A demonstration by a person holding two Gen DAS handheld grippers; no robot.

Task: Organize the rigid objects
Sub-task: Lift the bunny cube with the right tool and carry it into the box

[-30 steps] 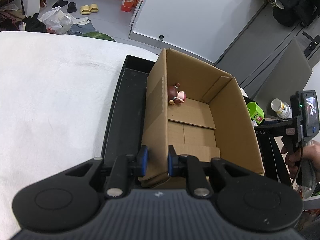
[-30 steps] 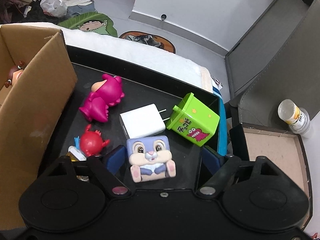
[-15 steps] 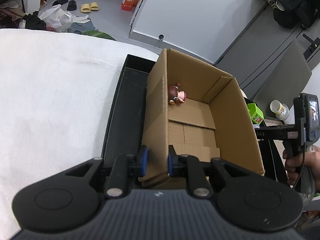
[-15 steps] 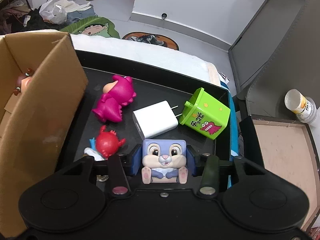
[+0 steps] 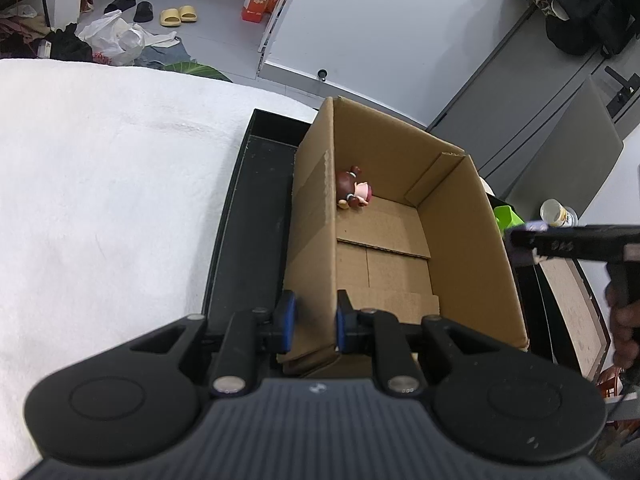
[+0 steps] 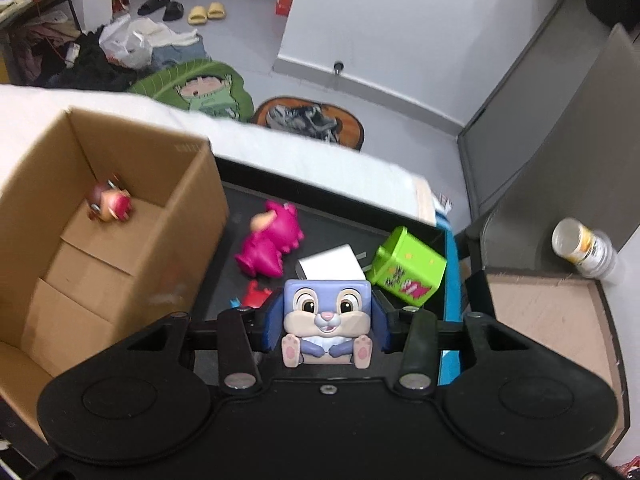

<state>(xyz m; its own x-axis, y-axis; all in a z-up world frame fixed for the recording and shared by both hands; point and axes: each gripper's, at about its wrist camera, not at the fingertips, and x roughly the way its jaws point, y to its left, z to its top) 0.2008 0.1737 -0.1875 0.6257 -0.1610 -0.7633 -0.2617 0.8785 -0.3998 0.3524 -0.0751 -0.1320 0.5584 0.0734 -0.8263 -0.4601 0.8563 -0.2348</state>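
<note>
Between the right gripper [image 6: 326, 326] jaws, I'm clamping the bunny cube [image 6: 326, 322] above the tray [image 6: 320, 216]: rigid, light, slick plastic, flat sides gripping well. Left gripper [image 5: 312, 322] is pinching the box [image 5: 316, 240] wall.

Even, bright indoor light; fisheye-bent edges; right view seems slightly motion-blurred.

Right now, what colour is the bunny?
The bunny is purple-blue with a cream face and pink paws, clearest in the right wrist view.
</note>
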